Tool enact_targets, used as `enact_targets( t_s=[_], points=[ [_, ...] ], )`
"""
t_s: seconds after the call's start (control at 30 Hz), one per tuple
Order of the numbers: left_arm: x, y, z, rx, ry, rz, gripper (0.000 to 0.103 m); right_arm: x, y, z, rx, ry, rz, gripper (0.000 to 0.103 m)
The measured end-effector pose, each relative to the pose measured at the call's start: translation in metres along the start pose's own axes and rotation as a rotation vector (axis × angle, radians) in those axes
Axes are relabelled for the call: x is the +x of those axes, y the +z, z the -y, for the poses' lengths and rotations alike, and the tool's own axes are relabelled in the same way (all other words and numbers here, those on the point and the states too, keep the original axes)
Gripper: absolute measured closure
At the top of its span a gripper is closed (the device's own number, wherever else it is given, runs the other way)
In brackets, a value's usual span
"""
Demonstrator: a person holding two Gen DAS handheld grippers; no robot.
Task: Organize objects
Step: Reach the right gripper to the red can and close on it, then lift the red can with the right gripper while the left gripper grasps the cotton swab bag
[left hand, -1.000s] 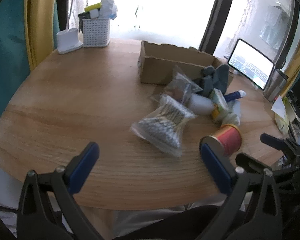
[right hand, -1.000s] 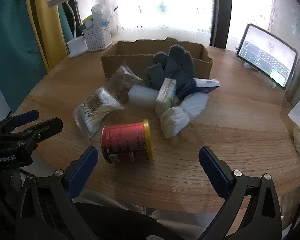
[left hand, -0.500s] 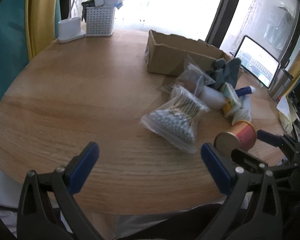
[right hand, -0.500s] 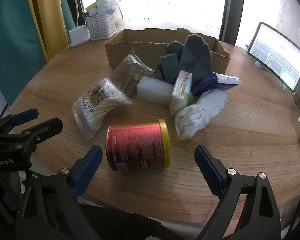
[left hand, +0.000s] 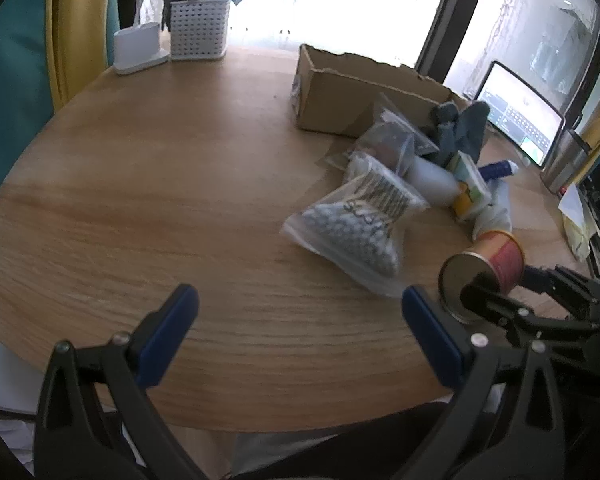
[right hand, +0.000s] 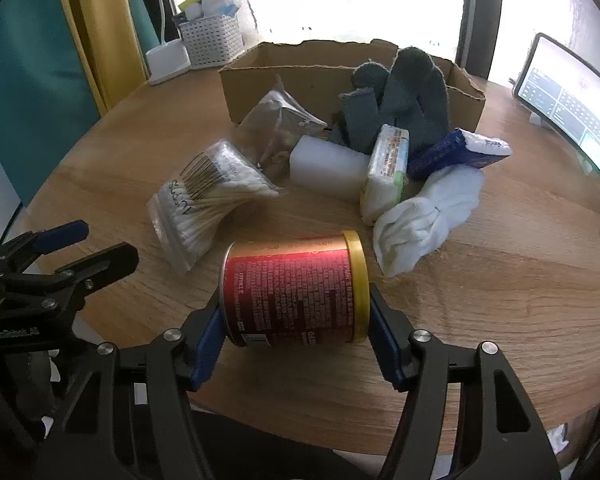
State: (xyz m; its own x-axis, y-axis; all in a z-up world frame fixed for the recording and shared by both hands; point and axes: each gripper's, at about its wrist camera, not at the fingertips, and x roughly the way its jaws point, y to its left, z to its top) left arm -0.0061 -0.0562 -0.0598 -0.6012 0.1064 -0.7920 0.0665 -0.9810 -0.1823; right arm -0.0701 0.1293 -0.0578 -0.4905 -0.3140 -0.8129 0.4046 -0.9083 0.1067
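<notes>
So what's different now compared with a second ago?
The right gripper came forward and down around the lying red metal can with the gold rim; its jaws are closing on the can's ends. The left gripper remains open and empty; the pile and cardboard box stayed put.

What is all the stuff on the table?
can: 1, red and gold, on its side, near edge
cotton swabs: 1 bag, clear, left of can
box: 1, cardboard, behind pile
gloves: grey, against box
white cloth: 1, right of can
basket: 1, white, far left
tablet: 1, far right
table: 1, round, wooden
left gripper: open, empty
right gripper: closing, can between fingers
</notes>
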Motion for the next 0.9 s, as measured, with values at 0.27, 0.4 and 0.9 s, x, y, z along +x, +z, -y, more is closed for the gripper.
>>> enact_targets(
  t_s=[0.27, 0.4, 0.9],
  points=[
    [-0.003, 0.006, 0.015, 0.026, -0.011, 0.007, 0.0, -0.019, 0.003, 0.006, 0.006, 0.024, 0.051, 0.037],
    [-0.002, 0.01, 0.022, 0.038, -0.021, 0.004, 0.0, -0.023, 0.006, 0.006, -0.021, -0.003, 0.06, 0.038],
    [-0.003, 0.033, 0.047, 0.077, -0.052, 0.008, 0.0, -0.06, 0.022, 0.021, 0.001, -0.02, 0.145, 0.038]
  ],
)
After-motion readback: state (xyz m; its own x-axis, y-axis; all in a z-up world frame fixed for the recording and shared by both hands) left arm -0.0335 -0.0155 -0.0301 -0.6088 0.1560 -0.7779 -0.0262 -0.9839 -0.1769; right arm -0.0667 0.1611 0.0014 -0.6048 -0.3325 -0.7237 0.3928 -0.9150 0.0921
